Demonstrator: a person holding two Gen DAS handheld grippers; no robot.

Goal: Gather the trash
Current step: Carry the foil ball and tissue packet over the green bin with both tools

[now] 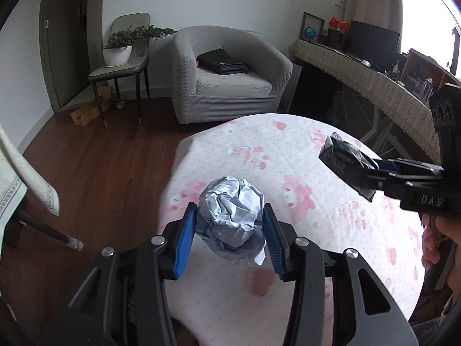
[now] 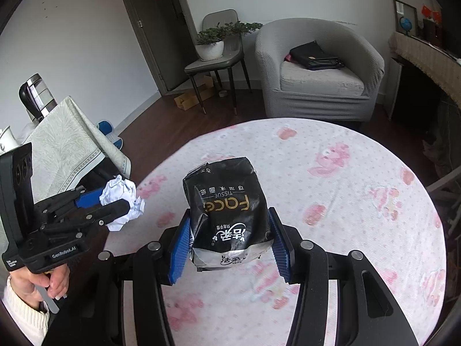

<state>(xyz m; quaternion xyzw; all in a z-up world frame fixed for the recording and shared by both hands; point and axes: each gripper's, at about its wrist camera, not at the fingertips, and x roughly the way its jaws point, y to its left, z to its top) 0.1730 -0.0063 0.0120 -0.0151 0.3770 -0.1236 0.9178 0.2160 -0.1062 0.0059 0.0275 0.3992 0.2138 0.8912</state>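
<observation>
Holding: left gripper (image 1: 230, 225), black frame with ribbed blue pads, closed on a crumpled ball of white paper (image 1: 232, 216), pads pressed to either side, ball clear of the surface below. Holding: right gripper (image 2: 230, 239), same make, clamped on a black plastic tissue packet with gold lettering and white characters (image 2: 227, 204), packet upright between the pads, its silver-white end toward the camera, raised off the cloth. Each tool shows in the other's view: the left one at the table's left edge with the paper ball in its tips, a hand (image 2: 43, 282) in a cream knitted sleeve (image 2: 20, 314) gripping its handle; the right one at the right side with the packet. Beneath both: round table under a white cloth printed with pink cartoon figures (image 2: 331, 173). Beside it, left: second table draped in a pale patterned cloth (image 2: 63, 144), bearing a steel-and-black kettle (image 2: 36, 95). Beyond, on dark wood flooring (image 1: 100, 158): grey tub armchair (image 1: 230, 75) carrying a black bag (image 1: 223, 62); grey dining chair (image 1: 126, 57) bearing a potted plant in a white bowl (image 1: 118, 53); flat cardboard box (image 1: 86, 112) under it. Far right: long desk with fringed beige cover (image 1: 360, 75), dark monitor (image 1: 373, 40), small globe (image 1: 310, 33).
</observation>
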